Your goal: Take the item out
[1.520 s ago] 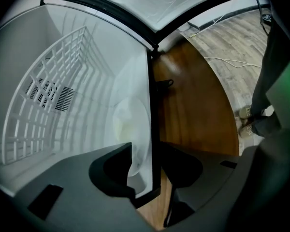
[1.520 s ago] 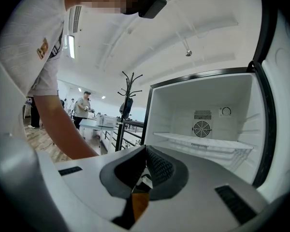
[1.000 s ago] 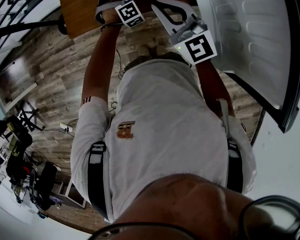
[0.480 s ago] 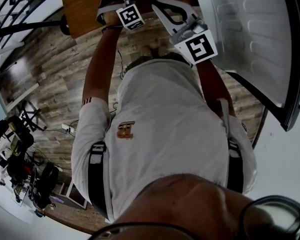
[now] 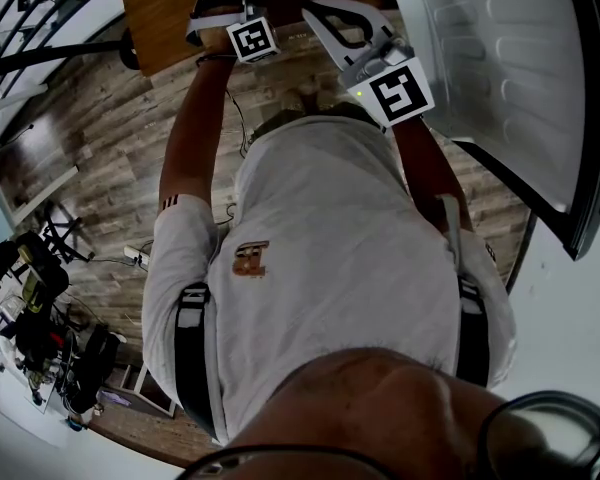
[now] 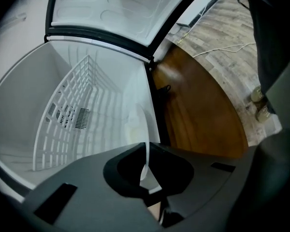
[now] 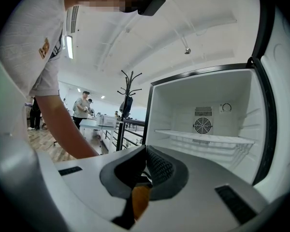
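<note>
In the left gripper view my left gripper (image 6: pixel 146 152) has just been closing, and its jaws now pinch the lower edge of a thin, translucent white sheet-like item (image 6: pixel 143 124). The item stands up from between the pads in front of the open fridge (image 6: pixel 63 95). Seen from the head view, the left gripper (image 5: pixel 223 3) reaches toward the top edge and its jaw tips are cut off. My right gripper (image 7: pixel 146 166) is held level beside the fridge compartment (image 7: pixel 203 110) with its ribbed pads together and nothing between them; in the head view the right gripper (image 5: pixel 345 28) is beside the left.
The fridge door (image 5: pixel 500 78) hangs open at the right. A wire shelf (image 6: pixel 67 124) and a fan grille (image 7: pixel 202 125) show inside. A brown wooden top (image 6: pixel 193 115) lies beside the fridge. A coat stand (image 7: pixel 128 100) and people (image 7: pixel 82 105) are farther back.
The left gripper's marker cube has rolled and shifted a little toward the upper left in the head view. The right gripper has kept still.
</note>
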Demonstrator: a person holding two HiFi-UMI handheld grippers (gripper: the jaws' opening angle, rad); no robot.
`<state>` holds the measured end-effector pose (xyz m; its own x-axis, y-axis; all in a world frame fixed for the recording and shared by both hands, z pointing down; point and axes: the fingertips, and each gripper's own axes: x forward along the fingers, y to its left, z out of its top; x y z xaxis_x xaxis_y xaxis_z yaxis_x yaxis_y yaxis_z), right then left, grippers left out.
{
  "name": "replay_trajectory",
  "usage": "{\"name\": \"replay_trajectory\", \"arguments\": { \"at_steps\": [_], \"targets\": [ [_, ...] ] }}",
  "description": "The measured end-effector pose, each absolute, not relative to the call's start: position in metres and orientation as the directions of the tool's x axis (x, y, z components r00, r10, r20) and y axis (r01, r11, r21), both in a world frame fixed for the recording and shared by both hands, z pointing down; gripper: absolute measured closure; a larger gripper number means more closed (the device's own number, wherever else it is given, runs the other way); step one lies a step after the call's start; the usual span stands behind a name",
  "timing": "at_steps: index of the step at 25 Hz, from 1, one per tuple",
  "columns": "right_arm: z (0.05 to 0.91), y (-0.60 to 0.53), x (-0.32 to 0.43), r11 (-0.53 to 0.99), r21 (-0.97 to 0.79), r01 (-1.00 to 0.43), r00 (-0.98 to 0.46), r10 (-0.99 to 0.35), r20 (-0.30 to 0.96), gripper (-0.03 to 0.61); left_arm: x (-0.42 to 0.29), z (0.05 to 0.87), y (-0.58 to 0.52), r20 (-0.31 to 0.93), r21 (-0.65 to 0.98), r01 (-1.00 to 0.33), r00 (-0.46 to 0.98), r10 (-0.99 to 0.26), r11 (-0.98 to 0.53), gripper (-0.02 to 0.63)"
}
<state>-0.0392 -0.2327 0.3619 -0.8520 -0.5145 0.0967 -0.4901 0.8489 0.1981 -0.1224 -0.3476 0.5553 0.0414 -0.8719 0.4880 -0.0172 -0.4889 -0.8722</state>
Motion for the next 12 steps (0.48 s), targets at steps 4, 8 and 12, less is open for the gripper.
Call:
{"name": "replay_trajectory", "arguments": {
  "at_steps": [4,8,12],
  "targets": [
    [0.363,-0.2318,-0.0376,0.85,0.213,-0.483,-0.85,-0.513,0.119,0.545,-0.1199,0.56,-0.3392,0.508,-0.86,0.0,0.089,-0.857,-0.51,0.588],
    [0.3659,-0.2329,-0.036,0.846,0.204,-0.492,-0.847,-0.519,0.113,0.545,-0.123,0.5611,-0.3378,0.491,-0.871,0.034,0.093,-0.866,-0.49,0.588],
    [0.3702,-0.2342,-0.0342,0.843,0.209,-0.495,-0.844,-0.524,0.117,0.545,-0.125,0.5572,-0.3365,0.461,-0.887,0.052,0.101,-0.882,-0.458,0.588]
  ]
}}
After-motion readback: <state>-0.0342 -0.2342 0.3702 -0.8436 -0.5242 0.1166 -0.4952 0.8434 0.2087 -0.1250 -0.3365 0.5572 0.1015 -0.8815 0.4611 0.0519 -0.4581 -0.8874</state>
